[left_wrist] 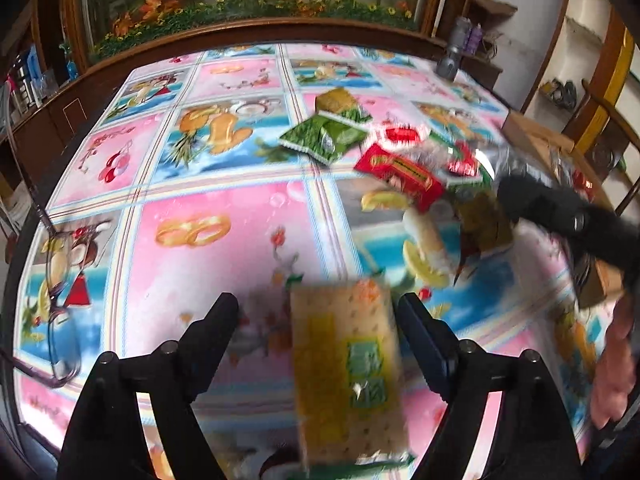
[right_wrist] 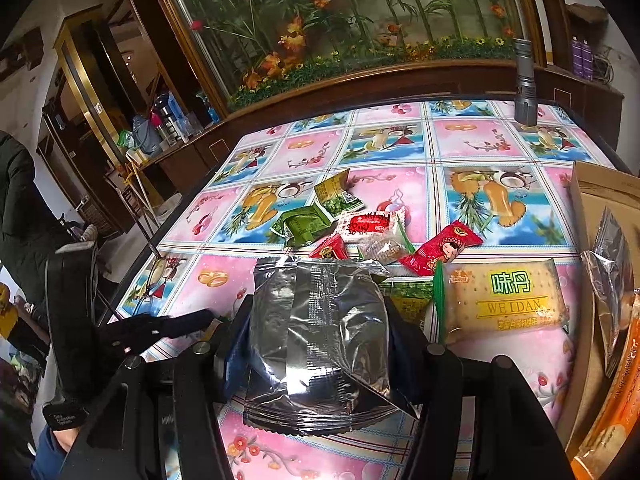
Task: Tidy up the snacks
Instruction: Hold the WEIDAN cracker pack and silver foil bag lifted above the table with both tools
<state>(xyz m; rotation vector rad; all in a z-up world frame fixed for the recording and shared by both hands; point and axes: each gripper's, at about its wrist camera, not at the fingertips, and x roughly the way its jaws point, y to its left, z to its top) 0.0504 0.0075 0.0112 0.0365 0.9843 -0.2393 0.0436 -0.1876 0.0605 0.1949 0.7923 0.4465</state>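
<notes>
Gripping a crinkled silver foil snack bag (right_wrist: 320, 340) in my right gripper (right_wrist: 320, 344), left gripper (left_wrist: 318, 320) spread wide, blurred yellow cracker packet (left_wrist: 344, 380) loose between its fingers, above the pink-and-blue patterned tablecloth (left_wrist: 192, 200).

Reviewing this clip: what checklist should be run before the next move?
1. Right gripper clamped on silver packet: ok.
2. Left gripper open: ok, a gap shows beside the cracker pack.
3. Cracker pack at rest on the table: cannot tell, blurred.
4. Box in view at the right: ok.
5. Loose snacks sorted: not ok, snack pile lies mid-table.
</notes>
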